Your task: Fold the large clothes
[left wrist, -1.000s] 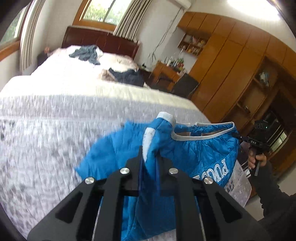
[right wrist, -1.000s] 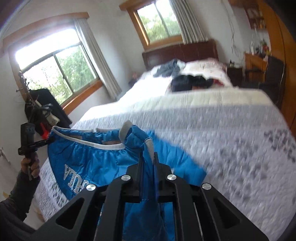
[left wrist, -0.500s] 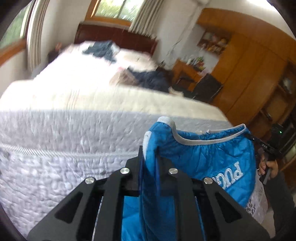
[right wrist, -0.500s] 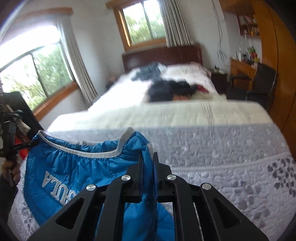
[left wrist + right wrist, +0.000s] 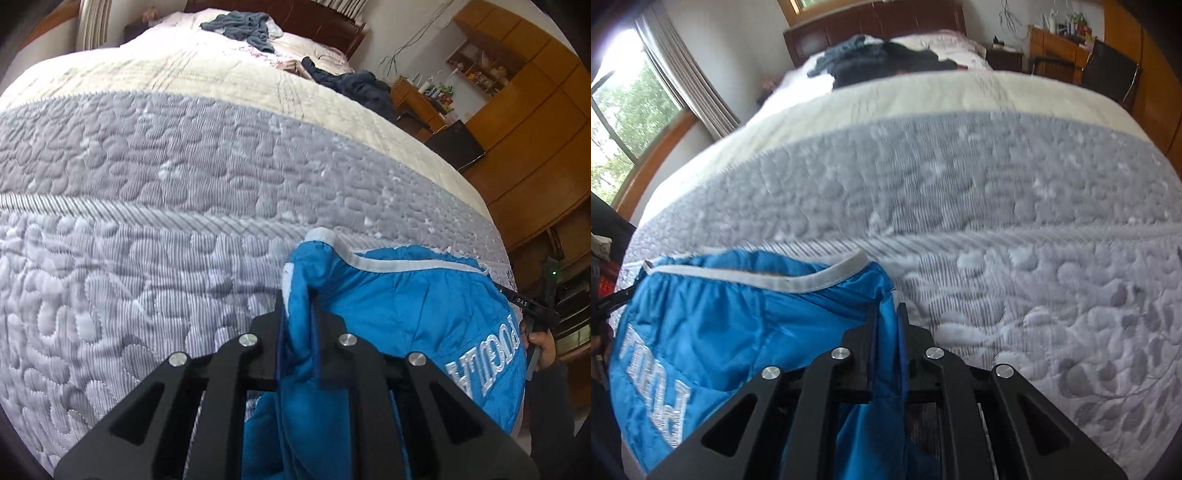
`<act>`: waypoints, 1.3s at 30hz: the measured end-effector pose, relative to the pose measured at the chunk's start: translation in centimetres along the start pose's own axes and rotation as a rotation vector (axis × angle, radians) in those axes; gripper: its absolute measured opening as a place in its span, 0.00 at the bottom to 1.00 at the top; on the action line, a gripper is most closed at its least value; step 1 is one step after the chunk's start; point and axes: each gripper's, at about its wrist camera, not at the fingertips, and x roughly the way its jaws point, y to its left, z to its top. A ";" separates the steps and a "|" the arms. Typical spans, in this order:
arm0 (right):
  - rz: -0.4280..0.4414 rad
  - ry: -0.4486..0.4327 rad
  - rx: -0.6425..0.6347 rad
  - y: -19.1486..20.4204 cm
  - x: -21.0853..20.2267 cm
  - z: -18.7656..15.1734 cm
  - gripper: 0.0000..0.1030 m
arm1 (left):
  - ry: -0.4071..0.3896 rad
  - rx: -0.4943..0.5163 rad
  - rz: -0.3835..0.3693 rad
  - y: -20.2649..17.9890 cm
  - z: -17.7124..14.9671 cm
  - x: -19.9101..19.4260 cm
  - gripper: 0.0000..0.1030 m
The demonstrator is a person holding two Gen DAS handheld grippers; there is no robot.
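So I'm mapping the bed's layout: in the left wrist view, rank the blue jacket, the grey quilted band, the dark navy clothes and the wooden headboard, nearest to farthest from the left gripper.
1. Blue jacket, clamped in the left gripper.
2. Grey quilted band, just ahead.
3. Dark navy clothes, upper right on the bed.
4. Wooden headboard, far end.

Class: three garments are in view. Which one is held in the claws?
The blue jacket, clamped by both claws; the two dark garments lie loose far up the bed.

Blue jacket [image 5: 399, 306] smooth, perhaps nylon; bedspread [image 5: 147, 206] quilted, matt cloth.
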 end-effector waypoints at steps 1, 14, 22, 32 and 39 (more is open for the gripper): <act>0.001 0.007 -0.007 0.1 0.1 -0.1 0.12 | 0.009 -0.006 0.003 0.2 -0.2 0.3 0.15; 0.157 -0.116 -0.008 1.5 -9.6 -1.6 0.38 | -0.141 0.043 -0.165 -3.8 -2.6 -11.3 0.65; 0.182 0.055 0.034 2.5 -3.7 -3.9 0.33 | 0.003 -0.021 -0.121 -1.7 -5.8 -3.7 0.50; 0.213 -0.027 0.054 3.3 -7.6 -4.6 0.33 | -0.133 0.019 -0.073 -3.1 -7.0 -10.0 0.63; 0.276 -0.009 -0.028 6.0 -10.0 -10.8 0.33 | -0.032 0.109 -0.218 -5.3 -13.0 -11.1 0.65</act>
